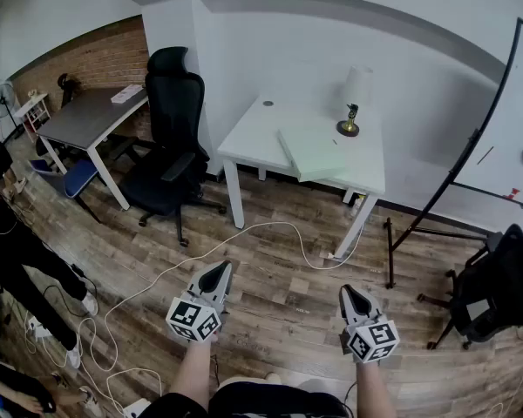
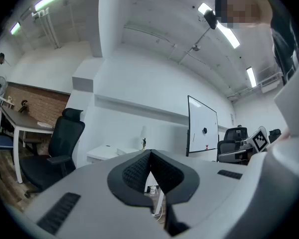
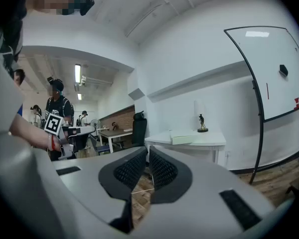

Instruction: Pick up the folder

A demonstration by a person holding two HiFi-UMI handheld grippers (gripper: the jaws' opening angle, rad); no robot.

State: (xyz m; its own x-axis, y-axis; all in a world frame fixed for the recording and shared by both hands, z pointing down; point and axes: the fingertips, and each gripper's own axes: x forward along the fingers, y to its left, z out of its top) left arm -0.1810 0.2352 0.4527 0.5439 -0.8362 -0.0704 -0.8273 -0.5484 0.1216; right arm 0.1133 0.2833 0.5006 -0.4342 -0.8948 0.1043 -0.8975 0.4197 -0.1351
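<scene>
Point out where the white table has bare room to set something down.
Bare: the left half of the white table, between its left edge and the folder. A narrower patch lies right of the folder, in front of the figurine. Crowded: the middle, under the folder.

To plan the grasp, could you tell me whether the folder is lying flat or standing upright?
Lying flat: the folder rests with its broad pale-green face on the white table.
</scene>
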